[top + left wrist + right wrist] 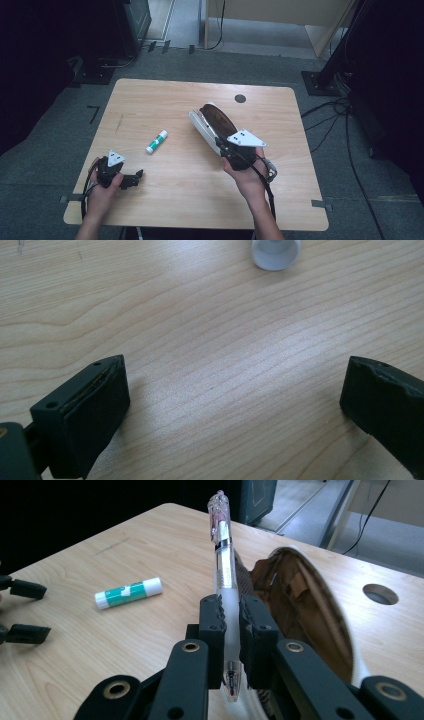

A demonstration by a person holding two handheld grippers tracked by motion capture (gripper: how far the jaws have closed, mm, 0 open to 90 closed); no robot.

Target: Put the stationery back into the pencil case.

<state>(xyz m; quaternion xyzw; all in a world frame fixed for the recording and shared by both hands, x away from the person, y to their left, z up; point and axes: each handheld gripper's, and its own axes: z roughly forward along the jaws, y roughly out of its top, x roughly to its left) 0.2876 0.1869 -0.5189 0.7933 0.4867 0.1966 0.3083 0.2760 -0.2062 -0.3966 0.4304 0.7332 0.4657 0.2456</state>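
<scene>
Jaws of the right gripper [229, 642] are clamped on a translucent pen [223, 587] with a pink clicker end, holding it upright just in front of an open pencil case [305, 605], white outside and brown-lined, that lies on the bench [165, 195]. From where I stand the pen looks to be at the mouth of the case, though whether it is going in or coming out I cannot tell; I would guess it is being carried toward the opening. Next it would need tipping toward the lining and lowering before the grip is loosened. Off to the side, the left gripper [235, 395] rests low over the bench with its jaws spread wide and holding nothing, near a glue stick [156, 141].
</scene>
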